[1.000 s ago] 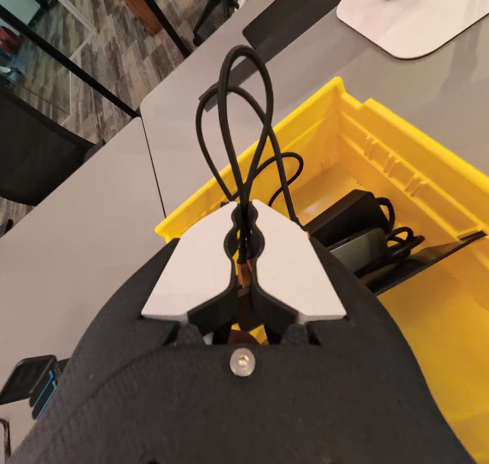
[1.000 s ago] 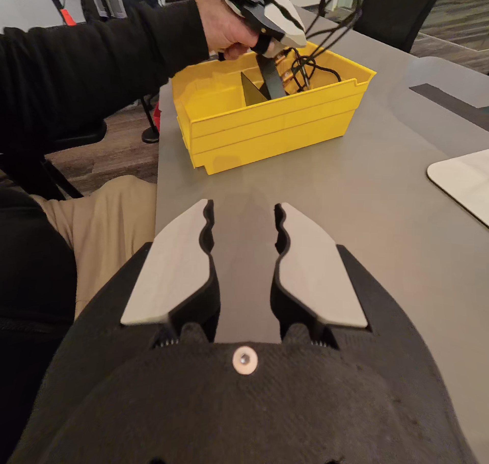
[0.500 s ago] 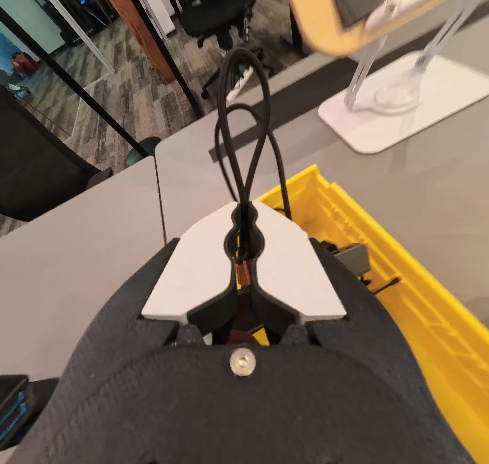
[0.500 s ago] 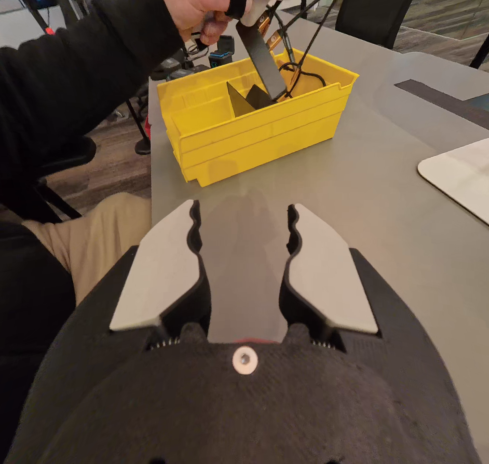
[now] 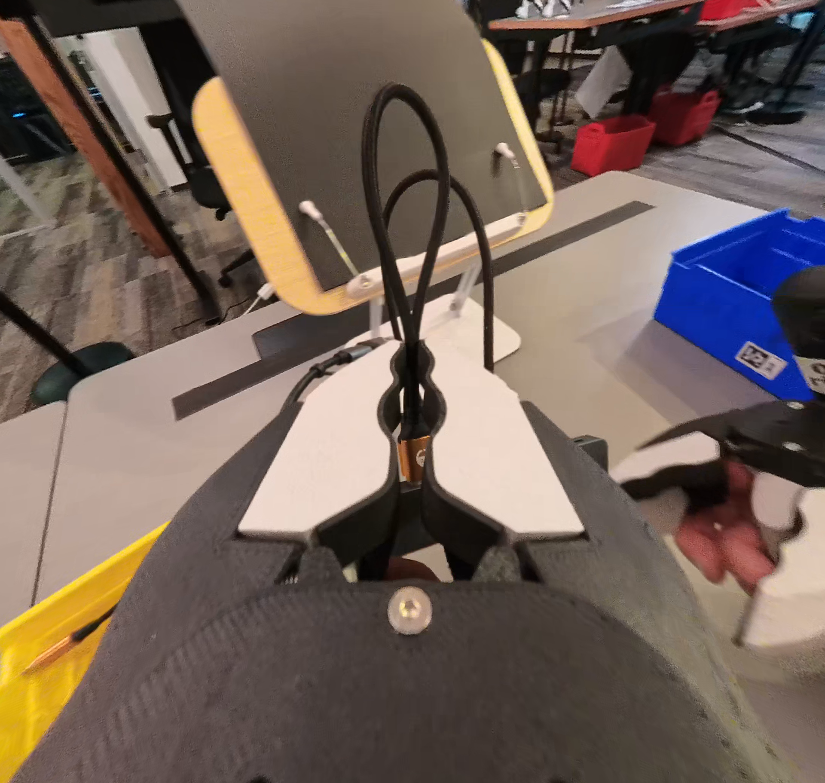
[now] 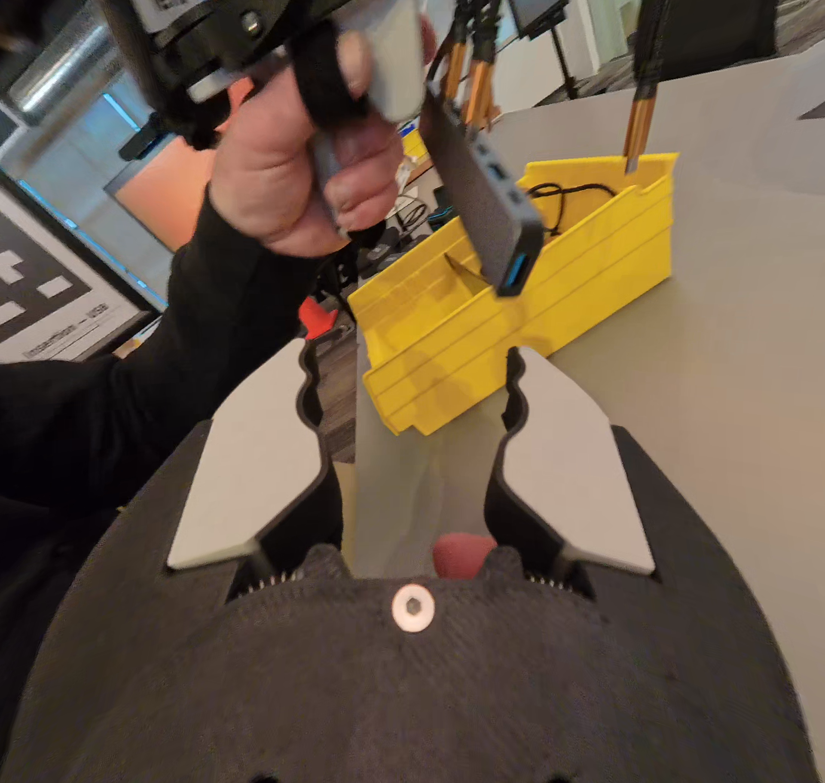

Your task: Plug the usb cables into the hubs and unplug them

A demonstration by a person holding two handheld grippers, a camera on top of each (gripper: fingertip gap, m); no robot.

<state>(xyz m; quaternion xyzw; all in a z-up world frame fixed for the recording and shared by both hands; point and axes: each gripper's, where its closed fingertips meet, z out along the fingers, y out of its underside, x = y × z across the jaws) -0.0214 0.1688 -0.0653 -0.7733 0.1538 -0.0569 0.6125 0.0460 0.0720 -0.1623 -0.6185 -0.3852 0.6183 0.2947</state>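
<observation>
My left gripper is shut on a bundle of black braided USB cables with a copper-coloured plug between the jaws. The cables loop up above the fingertips. In the right wrist view the left gripper is held high in a hand, above the table. A grey USB hub hangs tilted below it with copper plugs at its upper end. Another copper plug dangles over the yellow bin. My right gripper is open and empty, low over the table, pointing at the hub.
The yellow bin holds a black cable; its corner shows at the lower left of the left wrist view. A tablet on a white stand stands ahead on the grey table. A blue bin sits at right. Some 15 centimetres of space lies between my two pairs of fingers.
My left gripper has lifted the cable bundle and the hub up out of the yellow bin and swung right. My right gripper has opened wider and tilted up toward them.
</observation>
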